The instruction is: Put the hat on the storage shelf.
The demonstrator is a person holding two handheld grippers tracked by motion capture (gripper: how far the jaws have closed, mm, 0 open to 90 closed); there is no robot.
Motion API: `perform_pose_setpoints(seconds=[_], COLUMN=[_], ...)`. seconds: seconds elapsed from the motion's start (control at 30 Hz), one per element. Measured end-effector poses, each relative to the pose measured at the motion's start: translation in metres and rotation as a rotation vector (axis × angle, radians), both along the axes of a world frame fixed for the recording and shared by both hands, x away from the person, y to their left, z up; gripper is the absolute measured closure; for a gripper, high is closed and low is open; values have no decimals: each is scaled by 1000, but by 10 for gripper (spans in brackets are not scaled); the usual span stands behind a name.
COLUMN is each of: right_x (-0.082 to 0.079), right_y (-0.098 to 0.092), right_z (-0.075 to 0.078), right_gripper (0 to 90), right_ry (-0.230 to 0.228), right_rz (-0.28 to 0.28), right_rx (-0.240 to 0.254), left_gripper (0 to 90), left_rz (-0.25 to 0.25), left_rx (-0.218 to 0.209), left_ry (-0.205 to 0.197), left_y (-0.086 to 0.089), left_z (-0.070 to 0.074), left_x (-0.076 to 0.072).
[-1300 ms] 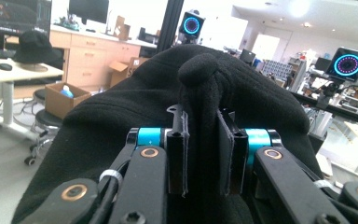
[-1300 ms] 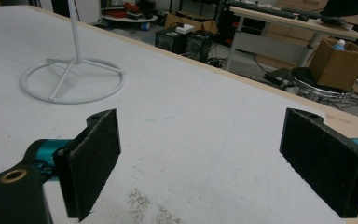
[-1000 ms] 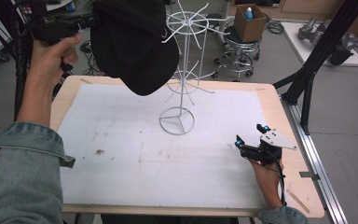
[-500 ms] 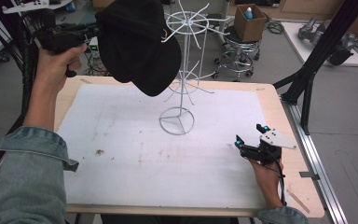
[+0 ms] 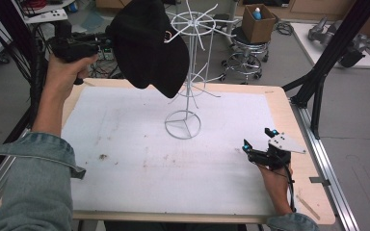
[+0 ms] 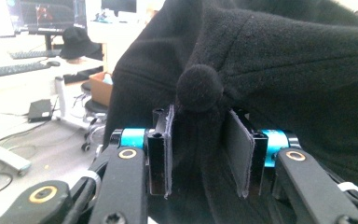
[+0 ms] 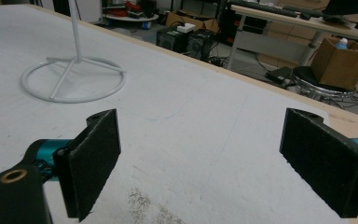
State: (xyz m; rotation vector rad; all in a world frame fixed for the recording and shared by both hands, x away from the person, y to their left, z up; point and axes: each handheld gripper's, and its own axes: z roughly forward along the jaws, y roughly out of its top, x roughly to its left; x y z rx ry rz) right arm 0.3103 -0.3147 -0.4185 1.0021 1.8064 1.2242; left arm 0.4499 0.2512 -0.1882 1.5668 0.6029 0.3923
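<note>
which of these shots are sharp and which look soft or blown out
High view: evenly lit, slightly soft; the black cap shows almost no detail. Left gripper view: cap fabric close and fairly sharp, room behind blurred, window area top right blown out. Right gripper view: pads soft, wire stand base clearer.

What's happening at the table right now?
A person holds a black cap up in the left hand-held gripper, its jaws closed on the fabric just below the top button. In the high view the cap hangs against the upper arms of the white wire rack, which stands on the table. The right hand-held gripper rests on the table near the right edge, jaws wide apart and holding nothing.
</note>
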Motion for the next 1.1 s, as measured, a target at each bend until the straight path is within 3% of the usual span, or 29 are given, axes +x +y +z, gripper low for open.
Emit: perform_pose_setpoints(seconds=[0.37,0.77,1.1], right_x=[0,0,0], right_y=[0,0,0], right_z=[0,0,0], right_gripper=[116,116,116], right_ry=[-2,2,-1], right_rz=[2,3,2], right_rx=[3,5,0], left_gripper=[607,552,534], left_rz=[25,29,51], left_rx=[65,69,27], left_ry=[19,30,18], left_y=[-5,-1,8], left_z=[-10,-13,-11], left_x=[5,5,0])
